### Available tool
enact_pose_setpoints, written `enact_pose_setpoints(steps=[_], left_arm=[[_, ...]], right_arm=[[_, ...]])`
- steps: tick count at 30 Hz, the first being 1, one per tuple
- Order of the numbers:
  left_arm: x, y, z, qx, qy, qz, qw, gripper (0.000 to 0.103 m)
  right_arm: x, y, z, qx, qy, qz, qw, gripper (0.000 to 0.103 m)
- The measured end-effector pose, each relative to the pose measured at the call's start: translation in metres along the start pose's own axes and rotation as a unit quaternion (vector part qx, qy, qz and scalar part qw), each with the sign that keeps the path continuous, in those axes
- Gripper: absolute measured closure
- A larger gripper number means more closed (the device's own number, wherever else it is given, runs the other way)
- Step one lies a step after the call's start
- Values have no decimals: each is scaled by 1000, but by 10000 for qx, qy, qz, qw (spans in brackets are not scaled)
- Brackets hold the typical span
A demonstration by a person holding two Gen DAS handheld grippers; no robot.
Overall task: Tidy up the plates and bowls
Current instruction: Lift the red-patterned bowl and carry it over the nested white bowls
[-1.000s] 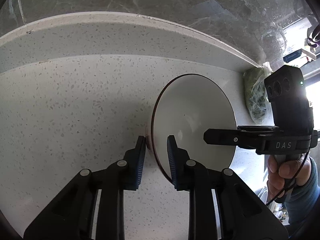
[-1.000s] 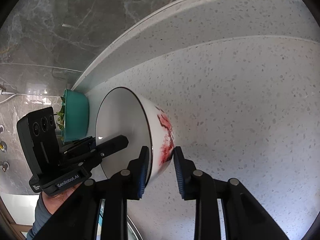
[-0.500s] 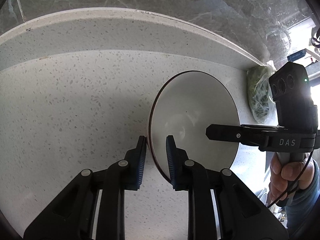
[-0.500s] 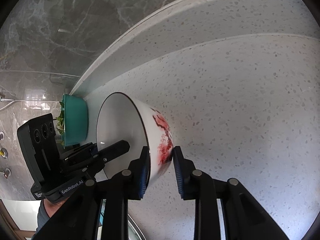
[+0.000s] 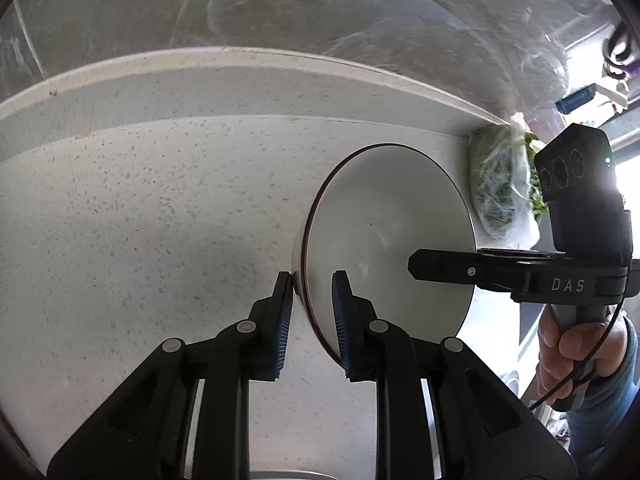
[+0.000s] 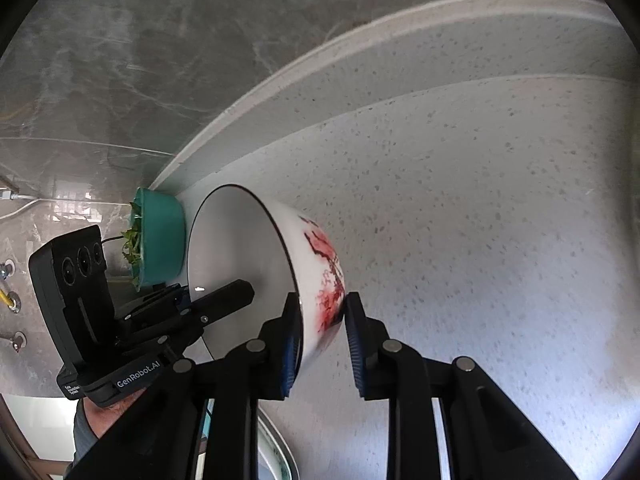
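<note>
We hold a round, glossy white bowl (image 5: 384,240) tipped on its side above the speckled stone bench (image 5: 140,220): our left gripper (image 5: 310,312) clamps its rim at 6 o'clock, and our right gripper (image 6: 322,320) grips the opposite rim beside the red pattern.

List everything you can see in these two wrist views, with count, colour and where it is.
Bowl: one, white inside with red pattern outside, held tilted above the counter by both grippers.
Green basin: one, teal, holding leafy greens, by the wall behind the bowl.
Bag of greens: one, clear plastic, green contents, in the counter corner.
Counter: one, pale speckled stone.
Wall: grey marble.
Left gripper: black, blue pads, straddling the bowl's rim.
Right gripper: black, blue pads, on the opposite rim.
</note>
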State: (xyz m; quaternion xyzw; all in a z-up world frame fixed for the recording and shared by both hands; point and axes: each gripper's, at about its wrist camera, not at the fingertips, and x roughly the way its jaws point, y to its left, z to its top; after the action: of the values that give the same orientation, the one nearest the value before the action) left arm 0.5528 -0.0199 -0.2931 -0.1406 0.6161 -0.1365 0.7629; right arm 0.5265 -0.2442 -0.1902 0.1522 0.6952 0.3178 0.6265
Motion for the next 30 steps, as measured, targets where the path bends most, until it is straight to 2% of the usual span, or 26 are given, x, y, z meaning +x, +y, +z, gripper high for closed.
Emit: enact_pose_setpoints(steps=[15,25,30], left_arm=[[-29,-108,-51,537,56,-283,9981,85],[-41,-185,-102,970,151,-517,9938,85],[-42,-209,-135,1159,246,-584,9912,84]], right_arm=[[-76,-2,-67,6,-320,-123,9994,78],[-121,-7,-125,128,-619,-135,9979,77],[-139,-17,-160,172,-693,-153,9973,76]])
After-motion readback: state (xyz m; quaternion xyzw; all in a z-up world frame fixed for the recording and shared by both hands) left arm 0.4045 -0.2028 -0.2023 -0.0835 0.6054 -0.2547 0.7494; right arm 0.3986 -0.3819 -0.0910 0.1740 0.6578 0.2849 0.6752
